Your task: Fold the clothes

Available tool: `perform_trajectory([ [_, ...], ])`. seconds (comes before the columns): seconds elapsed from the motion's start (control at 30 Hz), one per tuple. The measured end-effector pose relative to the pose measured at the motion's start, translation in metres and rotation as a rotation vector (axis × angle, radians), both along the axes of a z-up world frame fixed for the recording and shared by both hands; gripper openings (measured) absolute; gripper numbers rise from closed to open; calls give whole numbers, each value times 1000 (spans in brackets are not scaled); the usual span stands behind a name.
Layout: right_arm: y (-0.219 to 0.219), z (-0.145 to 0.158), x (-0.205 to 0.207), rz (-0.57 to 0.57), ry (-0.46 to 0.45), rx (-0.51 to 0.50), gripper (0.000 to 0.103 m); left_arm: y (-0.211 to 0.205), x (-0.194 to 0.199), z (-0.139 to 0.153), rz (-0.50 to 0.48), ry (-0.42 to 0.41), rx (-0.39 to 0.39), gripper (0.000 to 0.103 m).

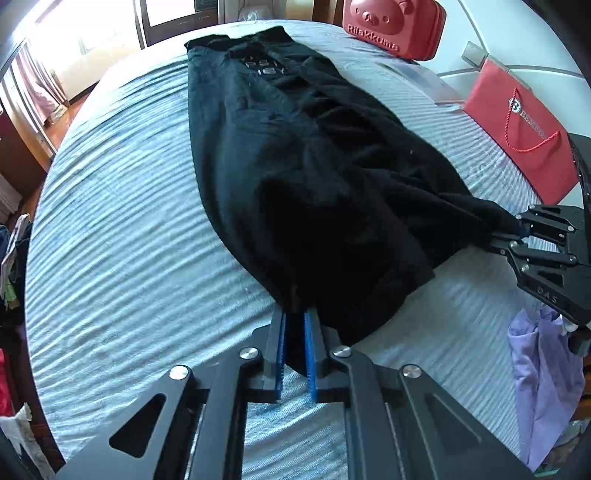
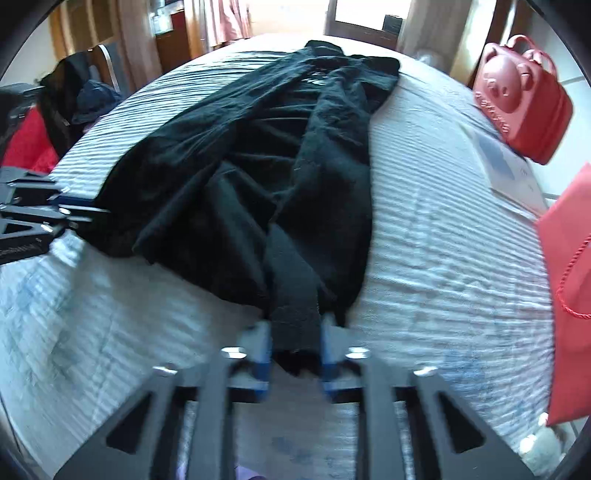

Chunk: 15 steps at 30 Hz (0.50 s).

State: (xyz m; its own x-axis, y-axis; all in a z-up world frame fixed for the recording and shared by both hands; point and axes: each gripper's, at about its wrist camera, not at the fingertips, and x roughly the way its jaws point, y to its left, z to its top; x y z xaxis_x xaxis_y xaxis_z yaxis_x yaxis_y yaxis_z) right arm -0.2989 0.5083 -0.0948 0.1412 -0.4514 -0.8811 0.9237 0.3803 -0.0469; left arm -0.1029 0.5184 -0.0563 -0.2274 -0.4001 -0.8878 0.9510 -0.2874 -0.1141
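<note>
A long black garment (image 1: pixel 295 155) lies lengthwise on a bed with a light blue striped cover (image 1: pixel 122 229). My left gripper (image 1: pixel 294 321) is shut on the garment's near hem corner. My right gripper (image 1: pixel 517 230) shows at the right, shut on the hem's other corner, pulling it taut. In the right wrist view the black garment (image 2: pixel 258 166) runs away from me, and my right gripper (image 2: pixel 295 332) is shut on a bunched strip of its hem. My left gripper (image 2: pixel 88 208) shows at the left edge, gripping the fabric there.
A red Rilakkuma case (image 1: pixel 391 26) and a red paper bag (image 1: pixel 521 129) stand along the bed's right side, with a flat booklet (image 2: pixel 506 166) between them. A lilac cloth (image 1: pixel 543 376) hangs at the near right. Clothes pile up at the left (image 2: pixel 74 92).
</note>
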Motion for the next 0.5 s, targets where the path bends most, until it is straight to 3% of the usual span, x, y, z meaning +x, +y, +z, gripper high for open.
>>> perform_trajectory([
  [0.07,-2,16,-4,-10,-46,-29,11,-1,-4,3,-13,-7,-3,7],
  [0.23,-29,64,-6,5,-93,-113,10,-36,11,54,-43,43,-93,7],
  [0.37,-94,97,-5,7,-122,-167,11,-111,15,70,-32,19,-130,7],
  [0.5,-170,98,12,3,-107,-168,11,-199,19,61,-3,-28,-129,8],
])
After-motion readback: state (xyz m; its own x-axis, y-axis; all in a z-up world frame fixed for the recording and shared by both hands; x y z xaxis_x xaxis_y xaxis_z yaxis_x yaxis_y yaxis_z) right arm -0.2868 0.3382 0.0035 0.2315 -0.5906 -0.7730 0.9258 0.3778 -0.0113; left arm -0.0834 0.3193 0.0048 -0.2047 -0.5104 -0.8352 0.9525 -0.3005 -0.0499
